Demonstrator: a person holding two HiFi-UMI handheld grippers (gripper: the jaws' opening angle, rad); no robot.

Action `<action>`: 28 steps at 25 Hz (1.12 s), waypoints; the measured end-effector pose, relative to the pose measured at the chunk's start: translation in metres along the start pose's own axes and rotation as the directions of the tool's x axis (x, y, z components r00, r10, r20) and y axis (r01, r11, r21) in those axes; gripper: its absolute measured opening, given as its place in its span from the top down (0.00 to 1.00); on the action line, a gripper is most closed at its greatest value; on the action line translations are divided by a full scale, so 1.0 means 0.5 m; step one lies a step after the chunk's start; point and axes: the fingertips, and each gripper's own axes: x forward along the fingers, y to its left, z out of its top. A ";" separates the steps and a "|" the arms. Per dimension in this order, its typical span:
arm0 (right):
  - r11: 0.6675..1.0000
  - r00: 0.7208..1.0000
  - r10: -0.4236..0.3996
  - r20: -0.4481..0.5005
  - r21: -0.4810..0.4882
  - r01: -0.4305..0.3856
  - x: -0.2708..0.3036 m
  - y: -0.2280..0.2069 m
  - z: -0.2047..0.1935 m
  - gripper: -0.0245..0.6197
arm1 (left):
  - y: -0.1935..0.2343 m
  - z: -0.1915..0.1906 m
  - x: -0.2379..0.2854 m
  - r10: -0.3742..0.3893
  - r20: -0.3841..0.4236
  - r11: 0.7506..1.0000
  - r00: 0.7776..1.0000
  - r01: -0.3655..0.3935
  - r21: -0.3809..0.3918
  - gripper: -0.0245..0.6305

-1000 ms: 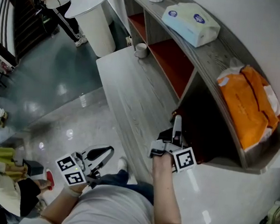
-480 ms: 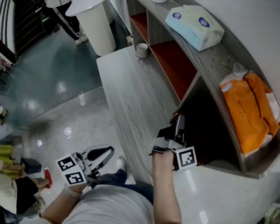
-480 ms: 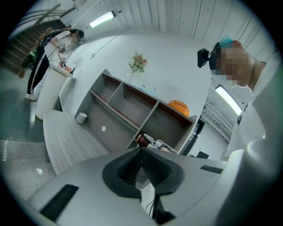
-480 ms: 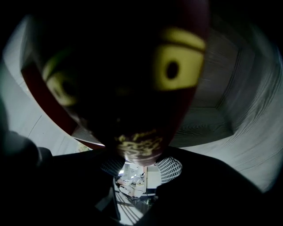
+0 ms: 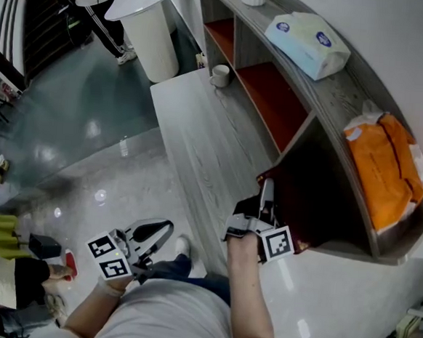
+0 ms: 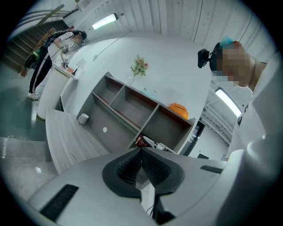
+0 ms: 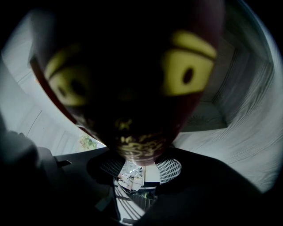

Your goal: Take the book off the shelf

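A dark red book with yellow print stands in the shelf's dark lower right compartment. It also shows small in the left gripper view. My right gripper reaches level into that compartment. In the right gripper view the book's spine fills the picture, and its lower end sits between the two pads. The jaws have just been closing, and the pads lie against the book on both sides. My left gripper hangs low by the person's body, away from the shelf, with its pads meeting at the tip and nothing in them.
A grey wooden ledge runs in front of the shelf, with a white cup at its far end. An orange bag and a tissue pack lie on the shelf's top. A white round table stands beyond.
The right gripper has shifted slightly at the mouth of the compartment, staying on the book. The left gripper has kept its place.
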 end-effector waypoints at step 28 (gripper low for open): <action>0.974 0.857 -0.099 -0.506 -0.224 -0.019 -0.142 0.009 -0.348 0.64 | 0.040 0.020 -0.082 -0.003 0.092 0.999 0.996 0.007 -0.047 0.94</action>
